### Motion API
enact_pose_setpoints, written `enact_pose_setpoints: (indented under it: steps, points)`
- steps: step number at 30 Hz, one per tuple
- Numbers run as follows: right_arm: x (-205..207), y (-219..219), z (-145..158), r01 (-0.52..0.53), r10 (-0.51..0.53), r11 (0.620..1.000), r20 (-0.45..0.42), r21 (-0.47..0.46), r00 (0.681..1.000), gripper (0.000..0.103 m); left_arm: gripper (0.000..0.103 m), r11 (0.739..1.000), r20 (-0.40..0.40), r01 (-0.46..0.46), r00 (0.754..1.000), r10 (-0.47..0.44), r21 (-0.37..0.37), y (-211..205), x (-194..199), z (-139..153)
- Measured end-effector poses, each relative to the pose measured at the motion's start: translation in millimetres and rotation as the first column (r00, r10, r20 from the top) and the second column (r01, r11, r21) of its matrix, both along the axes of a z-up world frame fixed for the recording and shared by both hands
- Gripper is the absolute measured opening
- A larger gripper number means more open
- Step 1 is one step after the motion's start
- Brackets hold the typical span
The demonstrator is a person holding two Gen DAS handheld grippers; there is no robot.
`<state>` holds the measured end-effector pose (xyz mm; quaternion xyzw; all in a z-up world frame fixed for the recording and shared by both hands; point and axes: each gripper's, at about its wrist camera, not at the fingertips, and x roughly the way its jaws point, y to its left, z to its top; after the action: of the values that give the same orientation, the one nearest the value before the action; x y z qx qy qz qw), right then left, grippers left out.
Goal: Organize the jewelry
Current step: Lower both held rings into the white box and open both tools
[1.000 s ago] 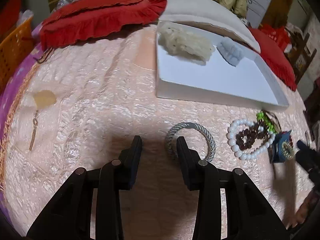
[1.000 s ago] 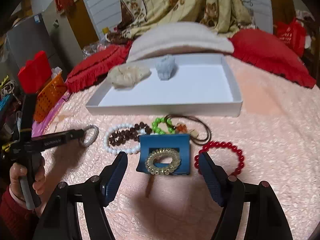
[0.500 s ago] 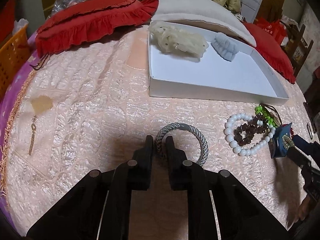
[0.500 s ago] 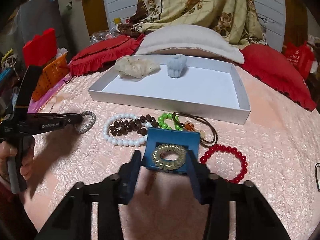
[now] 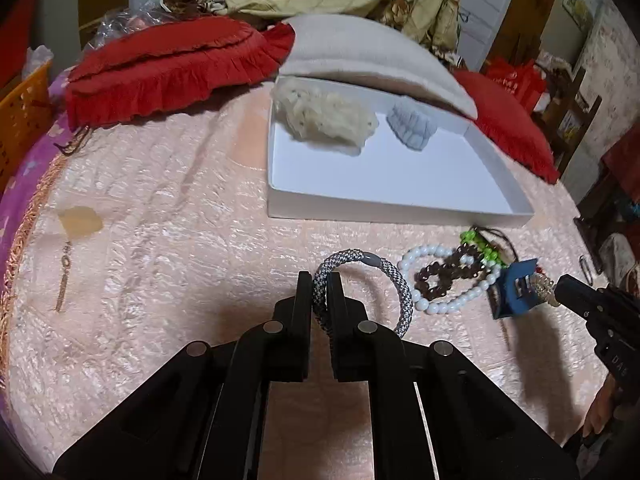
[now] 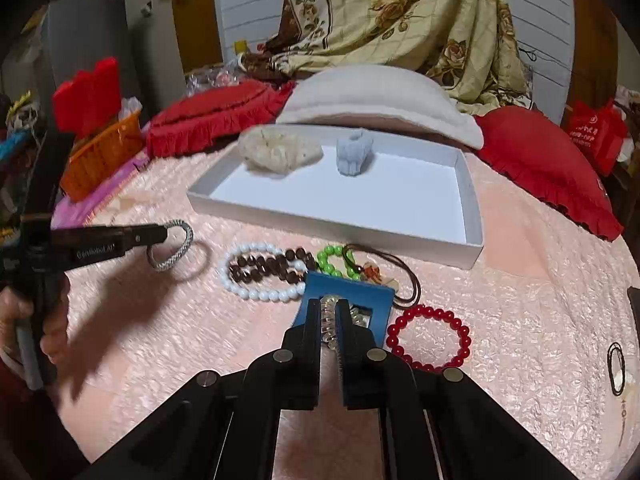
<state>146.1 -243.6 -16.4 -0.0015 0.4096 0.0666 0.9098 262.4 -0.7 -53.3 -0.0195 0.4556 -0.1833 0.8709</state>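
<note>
My left gripper (image 5: 320, 280) has its jaws closing tight on a grey braided bracelet (image 5: 384, 276). In the right wrist view that left gripper (image 6: 160, 236) holds the grey bracelet (image 6: 176, 248) just above the pink bedspread, over its own shadow. My right gripper (image 6: 329, 306) closes its jaws on a gold coil ring (image 6: 329, 316), which is mounted on a blue card (image 6: 352, 292). The card tilts up with it. Behind stands a white tray (image 6: 320, 216) holding a cream scrunchie (image 6: 280, 152) and a pale blue scrunchie (image 6: 354, 152).
White (image 6: 260, 292), brown (image 6: 272, 266) and green (image 6: 332, 258) bead bracelets and a brown cord necklace (image 6: 400, 276) lie before the tray. A red bead bracelet (image 6: 428, 340) lies right of the card. Red pillows (image 5: 168, 68) and an orange basket (image 6: 100, 156) border the bed.
Both grippers went from open to shut, the left on the grey bracelet and the right on the gold coil ring. Both have lifted slightly, so the bracelet and the card have come up off the bedspread.
</note>
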Motion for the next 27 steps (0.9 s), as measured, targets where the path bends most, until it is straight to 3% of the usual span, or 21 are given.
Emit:
enact_pose_setpoints:
  steps: [7, 15, 22, 27]
  points:
    - [3, -9, 23, 0.01, -0.01, 0.994, 0.007, 0.106, 1.0, 0.006, 0.006, 0.999, 0.011, -0.016, 1.0, 0.017, -0.05, 14, -5, 15]
    - [79, -5, 45, 0.017, -0.021, 0.981, 0.018, 0.195, 1.0, 0.006, 0.006, 0.996, 0.03, -0.051, 0.998, 0.053, -0.073, 9, 25, 43]
    - [160, 22, 7, 0.042, -0.017, 0.955, -0.087, 0.295, 0.996, 0.006, 0.006, 0.994, -0.028, -0.105, 0.994, 0.104, -0.008, -10, 96, 28]
    - [191, 31, -23, 0.057, -0.007, 0.942, -0.15, 0.332, 0.989, 0.006, 0.006, 0.991, -0.036, -0.11, 0.993, 0.113, 0.072, -17, 119, 10]
